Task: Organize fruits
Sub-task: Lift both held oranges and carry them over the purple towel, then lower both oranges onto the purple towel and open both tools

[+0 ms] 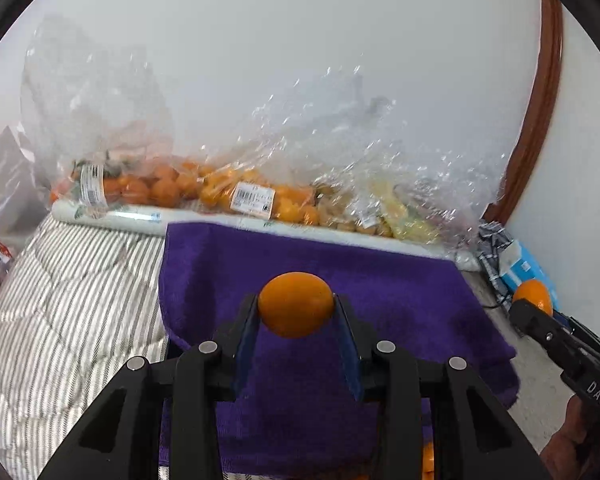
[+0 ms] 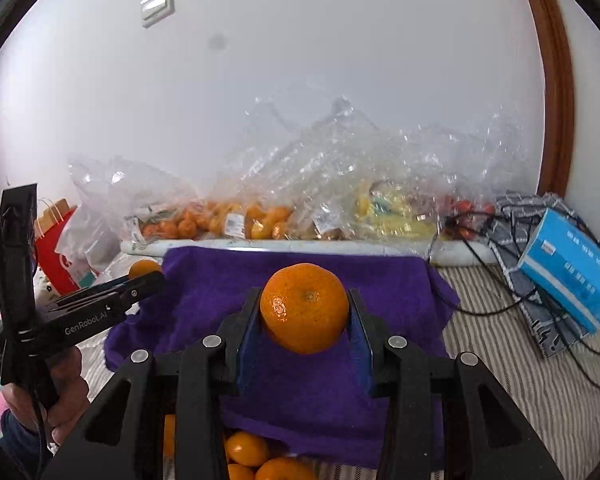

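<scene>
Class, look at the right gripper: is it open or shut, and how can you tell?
Shut. The right gripper has both blue pads pressed against an orange, holding it above the purple towel.

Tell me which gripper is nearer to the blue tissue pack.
Right. The right gripper, shut on a mandarin, is above the purple towel with the blue tissue pack just off its right side. The left gripper sits past the towel's opposite edge, holding a kumquat.

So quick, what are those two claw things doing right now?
Left gripper: shut on a small orange.
Right gripper: shut on a mandarin.
</scene>
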The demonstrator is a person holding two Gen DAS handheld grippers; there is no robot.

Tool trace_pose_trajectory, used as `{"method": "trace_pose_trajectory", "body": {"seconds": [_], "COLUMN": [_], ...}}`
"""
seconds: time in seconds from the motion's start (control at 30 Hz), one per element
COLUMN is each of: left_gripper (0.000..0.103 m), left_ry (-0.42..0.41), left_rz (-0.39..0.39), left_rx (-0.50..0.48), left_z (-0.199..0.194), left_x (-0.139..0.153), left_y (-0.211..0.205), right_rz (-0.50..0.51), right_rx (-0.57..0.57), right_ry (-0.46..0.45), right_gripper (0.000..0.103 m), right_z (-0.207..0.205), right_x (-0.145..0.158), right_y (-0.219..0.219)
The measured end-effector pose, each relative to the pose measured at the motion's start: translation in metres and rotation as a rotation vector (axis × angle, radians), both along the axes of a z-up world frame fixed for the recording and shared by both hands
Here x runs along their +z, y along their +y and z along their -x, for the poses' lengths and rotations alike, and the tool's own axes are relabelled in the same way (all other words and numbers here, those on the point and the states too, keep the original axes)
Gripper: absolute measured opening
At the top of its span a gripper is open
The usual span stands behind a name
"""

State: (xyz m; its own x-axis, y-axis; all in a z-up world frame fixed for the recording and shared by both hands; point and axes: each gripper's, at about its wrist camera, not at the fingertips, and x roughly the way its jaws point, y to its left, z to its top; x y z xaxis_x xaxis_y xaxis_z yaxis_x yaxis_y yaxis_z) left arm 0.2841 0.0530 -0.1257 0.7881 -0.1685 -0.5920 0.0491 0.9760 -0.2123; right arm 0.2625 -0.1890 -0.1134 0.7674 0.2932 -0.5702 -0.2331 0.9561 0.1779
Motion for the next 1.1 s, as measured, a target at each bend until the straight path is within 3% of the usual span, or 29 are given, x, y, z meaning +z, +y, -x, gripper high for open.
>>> {"method": "trace_pose_trajectory", "body": {"seconds": [0.13,0.63,1.1], "left_gripper": [0.035,0.035,0.035], "left_ry": [-0.009,0.069,0.128], "left_rz": [-0.031,0.065,0.023], "left_rx": [0.003,0.009,-0.025], "left_z": [0.000,-0.015,-0.018], "left_x": [-0.014,-0.039,-0.043], "left_y": [-0.003,0.013,0.001], "right_rz": [0.003,-0.026,0.046], "right_rx": [0.000,-0.048,-0.022], "right_ry": [0.030,0.135,0.192], "right_gripper": [0.040,0.041,0.041], "right_z": [-0.006,-0.031,-0.037], "right_x": [-0.014,-0.051,-0.072], "right_y": [-0.007,-0.023,-0.001]}}
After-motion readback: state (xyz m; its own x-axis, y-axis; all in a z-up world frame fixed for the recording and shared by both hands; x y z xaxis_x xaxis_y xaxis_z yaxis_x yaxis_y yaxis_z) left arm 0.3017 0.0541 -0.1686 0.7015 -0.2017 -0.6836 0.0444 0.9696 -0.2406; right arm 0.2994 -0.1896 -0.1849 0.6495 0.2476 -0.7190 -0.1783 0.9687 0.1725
